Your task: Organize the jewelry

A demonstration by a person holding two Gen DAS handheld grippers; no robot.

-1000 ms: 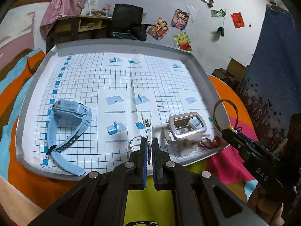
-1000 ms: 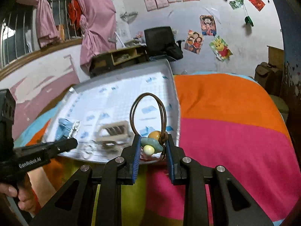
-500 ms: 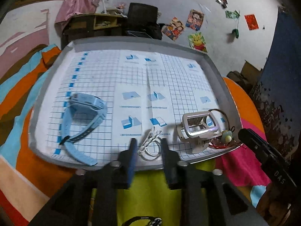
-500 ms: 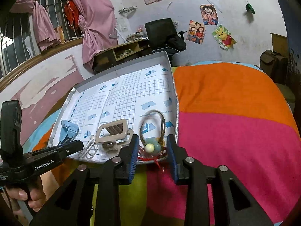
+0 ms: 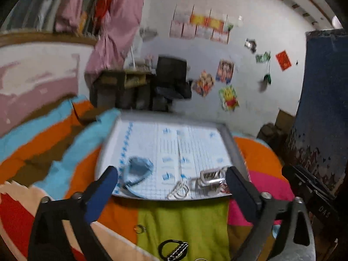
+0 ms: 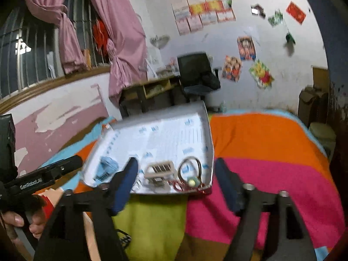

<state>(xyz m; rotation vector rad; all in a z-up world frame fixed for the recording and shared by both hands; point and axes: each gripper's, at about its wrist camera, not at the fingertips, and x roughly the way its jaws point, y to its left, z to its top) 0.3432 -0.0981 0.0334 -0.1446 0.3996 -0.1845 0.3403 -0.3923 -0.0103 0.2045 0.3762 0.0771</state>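
We've just let go: left gripper (image 5: pixel 171 181) & right gripper (image 6: pixel 176 179) jaws are opening, nothing between them. The silver rings (image 5: pixel 179 190) and bead cord (image 6: pixel 190 175) now lie in the tray (image 6: pixel 208 134) w/ the blue watch (image 5: pixel 138 167). Both drops look done; more pieces wait on the blanket (image 5: pixel 195 221).

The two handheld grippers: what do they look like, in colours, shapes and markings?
The left gripper and the right gripper each have a black angular frame with silver bolts and two fingers faced with dark blue pads. White lettering runs along each black body; it is too blurred to read surely. No sleeve or cable shows.
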